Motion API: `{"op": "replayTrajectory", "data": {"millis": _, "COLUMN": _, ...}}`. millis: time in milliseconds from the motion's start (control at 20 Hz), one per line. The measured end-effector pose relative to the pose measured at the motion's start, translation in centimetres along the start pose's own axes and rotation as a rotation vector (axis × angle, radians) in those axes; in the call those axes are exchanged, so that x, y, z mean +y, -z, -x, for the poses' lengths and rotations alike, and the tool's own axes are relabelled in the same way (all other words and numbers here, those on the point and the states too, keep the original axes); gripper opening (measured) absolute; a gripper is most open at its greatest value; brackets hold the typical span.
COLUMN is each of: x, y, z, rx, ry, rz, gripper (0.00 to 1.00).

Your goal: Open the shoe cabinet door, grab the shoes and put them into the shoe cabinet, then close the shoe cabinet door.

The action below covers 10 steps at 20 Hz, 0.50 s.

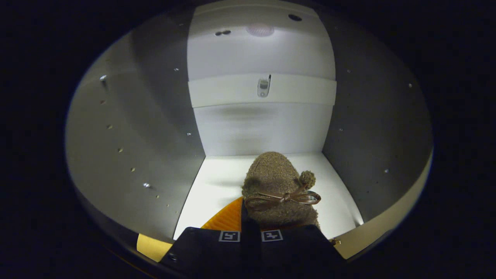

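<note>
Gripper view: the gripper is at the mouth of the shoe cabinet, its fingers drawn close together with only a narrow dark slot between them. Each carries a small square coded marker; no readable writing or brand shows anywhere. The slot lines up with the heel end of the slipper, but the heel itself is hidden behind the fingers, so whether both press on it cannot be told.

The slipper is a fuzzy brown shoe with a thin ribbon bow across its top and a small pompom beside the bow. Its long axis runs straight away from the fingers, toe pointing at the cabinet's back wall. An orange ribbed sole pokes out beside the slipper, next to the fingers, mostly covered; whether it belongs to this slipper or to a second one is unclear. The slipper sits on the white cabinet floor.

Beyond the slipper, the grey side walls show rows of small holes and pegs. Farther back, a white crossbar spans the rear wall with a small metal fitting at its middle, and above that a blurred round light.
</note>
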<state>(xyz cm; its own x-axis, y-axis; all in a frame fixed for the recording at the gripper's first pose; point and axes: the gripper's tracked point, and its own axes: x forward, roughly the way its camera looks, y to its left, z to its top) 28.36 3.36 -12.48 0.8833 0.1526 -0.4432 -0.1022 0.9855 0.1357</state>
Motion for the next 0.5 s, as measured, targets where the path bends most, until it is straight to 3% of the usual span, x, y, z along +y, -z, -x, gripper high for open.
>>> {"op": "replayTrajectory", "data": {"millis": 500, "x": -0.2, "y": 0.5, "z": -7.2, "rx": 0.084, "ry": 0.021, "rz": 0.009, "gripper": 0.08}}
